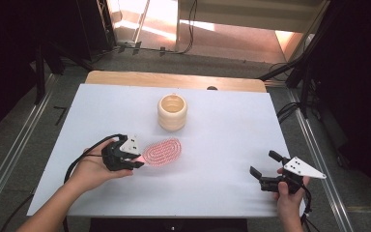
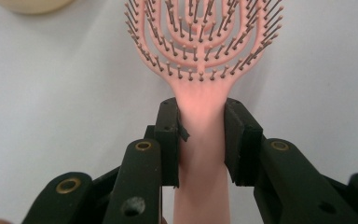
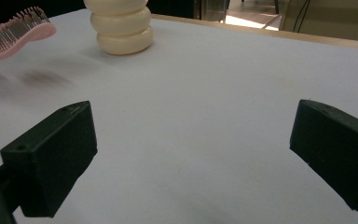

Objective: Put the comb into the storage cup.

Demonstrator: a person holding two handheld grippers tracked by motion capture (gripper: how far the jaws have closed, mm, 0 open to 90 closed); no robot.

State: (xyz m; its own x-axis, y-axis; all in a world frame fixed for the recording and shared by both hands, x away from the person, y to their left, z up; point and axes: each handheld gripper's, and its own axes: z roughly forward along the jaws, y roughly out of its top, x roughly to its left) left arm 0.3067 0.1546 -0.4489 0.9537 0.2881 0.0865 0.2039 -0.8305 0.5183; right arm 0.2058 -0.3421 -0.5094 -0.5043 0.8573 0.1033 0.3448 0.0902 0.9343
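A pink hairbrush (image 1: 162, 151) with an open oval head, bristles up, is held just over the white table, left of centre. My left gripper (image 1: 136, 160) is shut on its handle (image 2: 200, 140), both pads pressing the sides, and the head (image 2: 204, 32) reaches forward. A cream ribbed cup (image 1: 172, 111) stands upright behind the brush, toward the table's far middle. My right gripper (image 1: 263, 166) stands open near the front right edge, pointing left, with nothing between its jaws. In the right gripper view the cup (image 3: 120, 25) and the brush head (image 3: 14, 29) lie far off at upper left.
The white table top (image 1: 222, 145) lies bare between the two grippers and across its right half. A wooden strip (image 1: 174, 79) runs along the far edge. Dark floor, rails and cables surround the table.
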